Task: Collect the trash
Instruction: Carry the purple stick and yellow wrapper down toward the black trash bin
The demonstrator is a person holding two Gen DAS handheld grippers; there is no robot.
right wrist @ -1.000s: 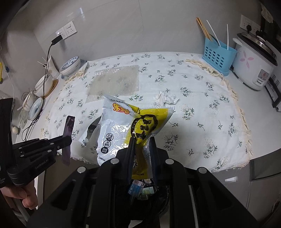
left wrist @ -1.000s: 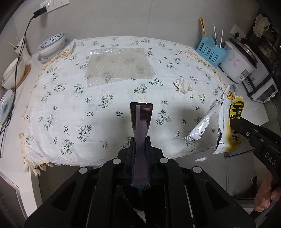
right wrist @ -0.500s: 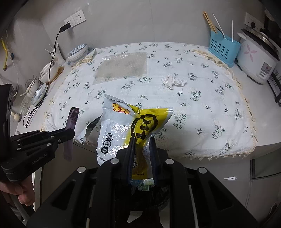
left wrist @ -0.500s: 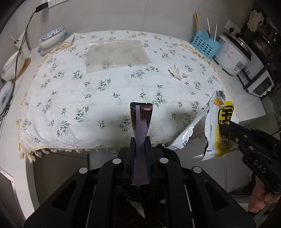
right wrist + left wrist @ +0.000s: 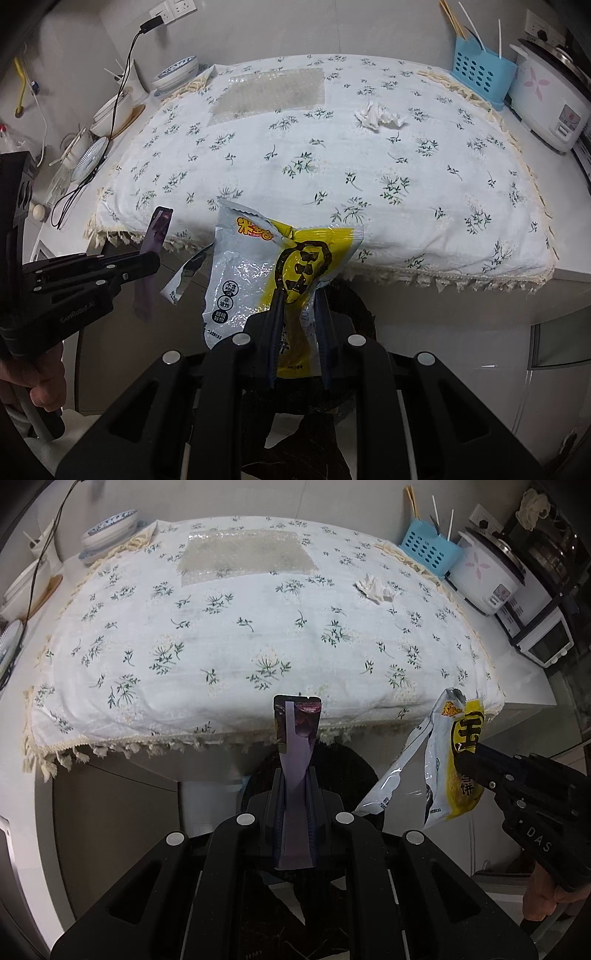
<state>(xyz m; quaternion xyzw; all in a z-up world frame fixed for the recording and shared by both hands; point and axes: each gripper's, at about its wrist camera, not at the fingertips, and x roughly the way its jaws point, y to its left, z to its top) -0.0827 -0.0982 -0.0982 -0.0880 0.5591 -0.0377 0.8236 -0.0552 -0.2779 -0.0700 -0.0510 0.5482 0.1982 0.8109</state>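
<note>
Kitchen counter under floral tablecloth [image 5: 229, 635], crumpled tissue [image 5: 375, 588] left on it: left gripper [image 5: 295, 775] clamped on purple wrapper [image 5: 297, 734], right gripper [image 5: 301, 295] clamped on yellow snack bag [image 5: 295, 258], both hanging over dark bin [image 5: 343, 760] directly below the jaws.

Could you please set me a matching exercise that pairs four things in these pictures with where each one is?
Things:
1. purple wrapper
2. yellow snack bag
3. crumpled tissue
4. bubble wrap

Places:
A. flat on the cloth, far side
B. in the right gripper
C. loose on the cloth, towards the rice cooker
D. in the left gripper

Pairs: 1-D, 2-B, 3-C, 4-A
</note>
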